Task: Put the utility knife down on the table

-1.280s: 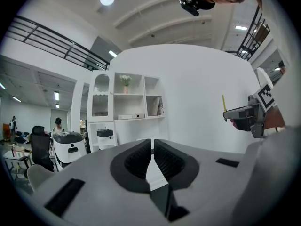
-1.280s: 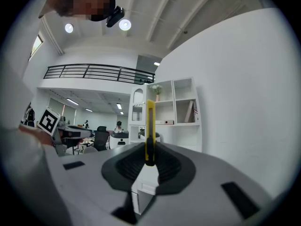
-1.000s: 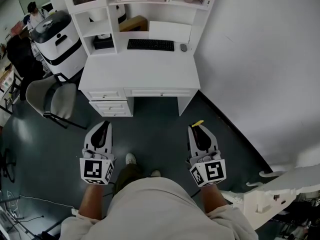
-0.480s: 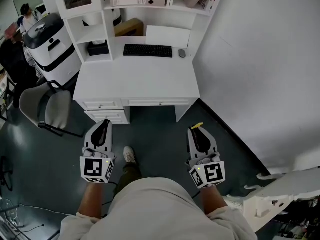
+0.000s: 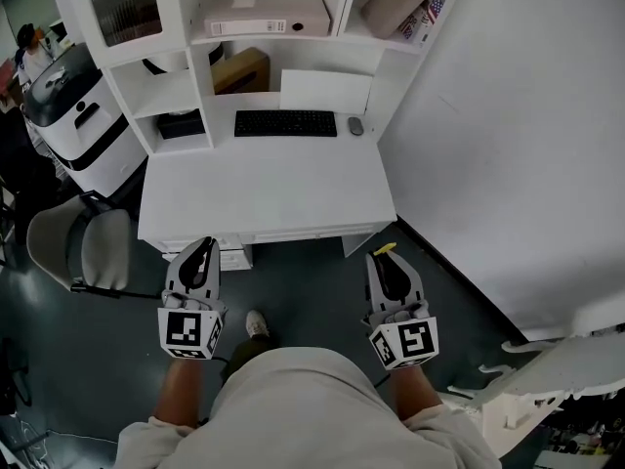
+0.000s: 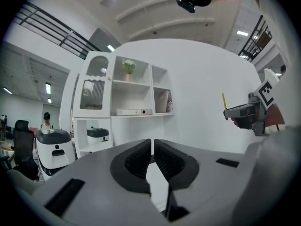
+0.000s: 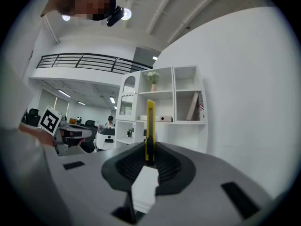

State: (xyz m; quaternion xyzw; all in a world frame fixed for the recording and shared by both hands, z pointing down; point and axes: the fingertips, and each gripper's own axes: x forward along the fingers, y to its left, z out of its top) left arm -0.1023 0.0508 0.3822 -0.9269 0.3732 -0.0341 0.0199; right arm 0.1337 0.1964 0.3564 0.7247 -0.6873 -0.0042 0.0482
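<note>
Utility knife (image 7: 150, 126) stands upright, clamped betw. right gripper (image 5: 384, 259) pads, just short of table (image 5: 264, 179) front edge, right end; left gripper (image 6: 153, 147) jaws together, empty; risk: release too near that edge, knife tips & drops to floor (image 5: 312, 281).

The left gripper (image 5: 202, 249) and the right gripper (image 5: 384, 259) are shelled in grey, with black ribbed pads (image 6: 136, 161) set in the jaws. Behind them, the left cube (image 5: 188, 332) and the right cube (image 5: 404, 341) are printed with black square markers on white. A beige short-sleeved shirt (image 5: 312, 408), olive trousers (image 5: 249, 345) and a white shoe (image 5: 257, 322) are worn.
</note>
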